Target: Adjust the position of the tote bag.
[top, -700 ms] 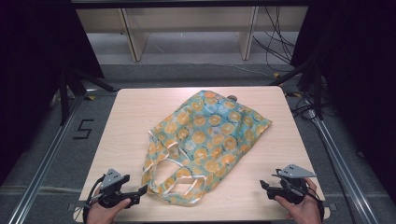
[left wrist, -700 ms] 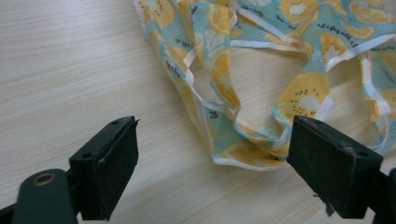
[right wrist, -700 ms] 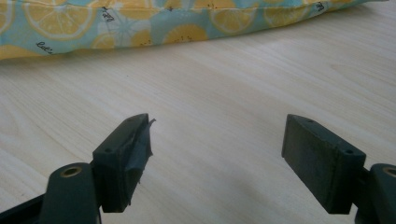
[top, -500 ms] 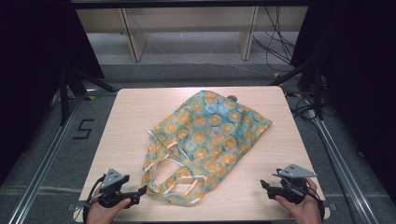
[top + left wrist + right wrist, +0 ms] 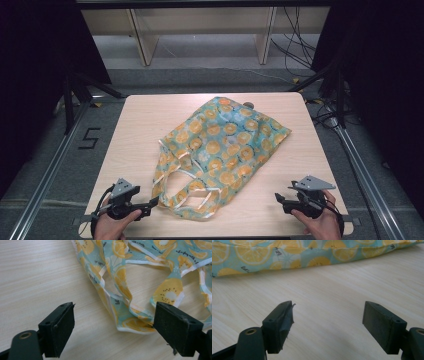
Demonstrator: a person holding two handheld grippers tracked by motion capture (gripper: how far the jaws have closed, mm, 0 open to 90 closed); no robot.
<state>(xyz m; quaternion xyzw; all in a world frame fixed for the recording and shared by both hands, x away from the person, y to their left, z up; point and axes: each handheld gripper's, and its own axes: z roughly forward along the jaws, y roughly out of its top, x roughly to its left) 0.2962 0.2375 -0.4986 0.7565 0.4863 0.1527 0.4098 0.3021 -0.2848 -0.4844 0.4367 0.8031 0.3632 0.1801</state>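
A teal cloth bag (image 5: pixel 220 145) printed with orange and lemon slices lies flat across the middle of the wooden table (image 5: pixel 145 125), its looped handles (image 5: pixel 180 192) toward the near edge. My left gripper (image 5: pixel 152 202) rests at the near left, open, its jaws pointing at the handles. In the left gripper view the handle loops (image 5: pixel 125 297) lie just beyond the open left gripper (image 5: pixel 115 327). My right gripper (image 5: pixel 278 198) is at the near right, open and empty. The right gripper view has the bag's edge (image 5: pixel 312 255) well beyond the open right gripper (image 5: pixel 328 322).
A small dark object (image 5: pixel 248 105) peeks from behind the bag's far edge. Metal rails (image 5: pixel 45 175) run along both sides of the table. Shelf legs (image 5: pixel 145 45) and cables (image 5: pixel 295 45) lie on the floor beyond.
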